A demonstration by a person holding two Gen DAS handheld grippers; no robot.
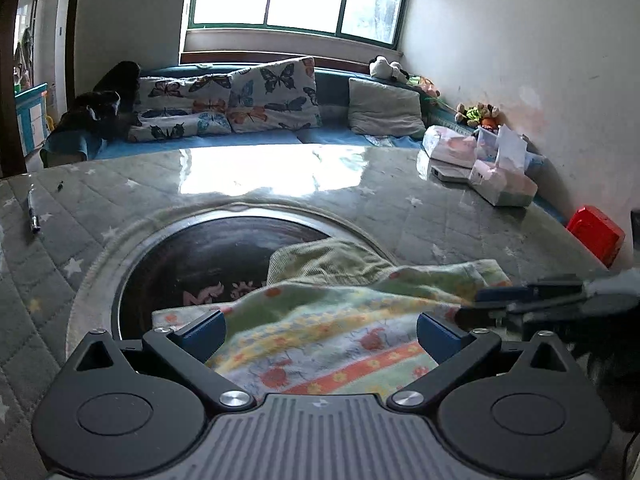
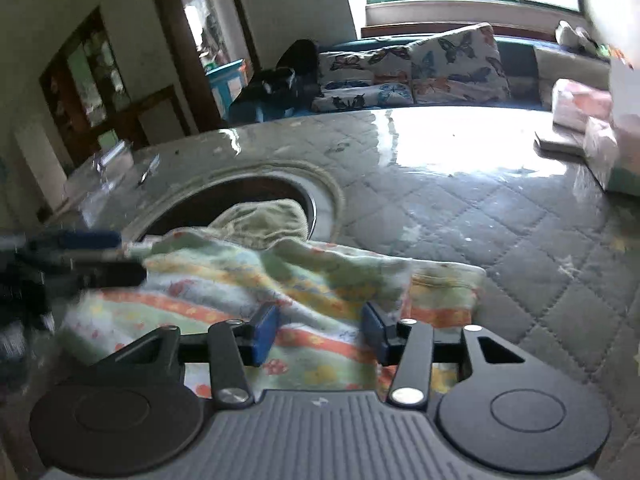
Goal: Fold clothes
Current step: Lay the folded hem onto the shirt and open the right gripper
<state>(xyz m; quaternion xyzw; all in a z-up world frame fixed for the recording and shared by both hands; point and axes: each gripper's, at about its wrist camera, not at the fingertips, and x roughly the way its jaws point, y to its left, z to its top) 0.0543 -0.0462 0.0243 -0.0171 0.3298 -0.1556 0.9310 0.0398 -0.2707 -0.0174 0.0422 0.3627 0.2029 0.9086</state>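
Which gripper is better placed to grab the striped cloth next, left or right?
Probably right. The right gripper has its jaws partly closed around a raised fold of the striped cloth. The left gripper is wide open, with the cloth lying flat between its fingers.

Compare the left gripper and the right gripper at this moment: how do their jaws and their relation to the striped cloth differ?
The left gripper has its jaws spread wide; the right gripper has them much narrower, though not shut. The striped cloth lies flat and loose under the left gripper, while a raised fold of it stands between the right gripper's blue pads. Both point down at the same cloth on the quilted table.
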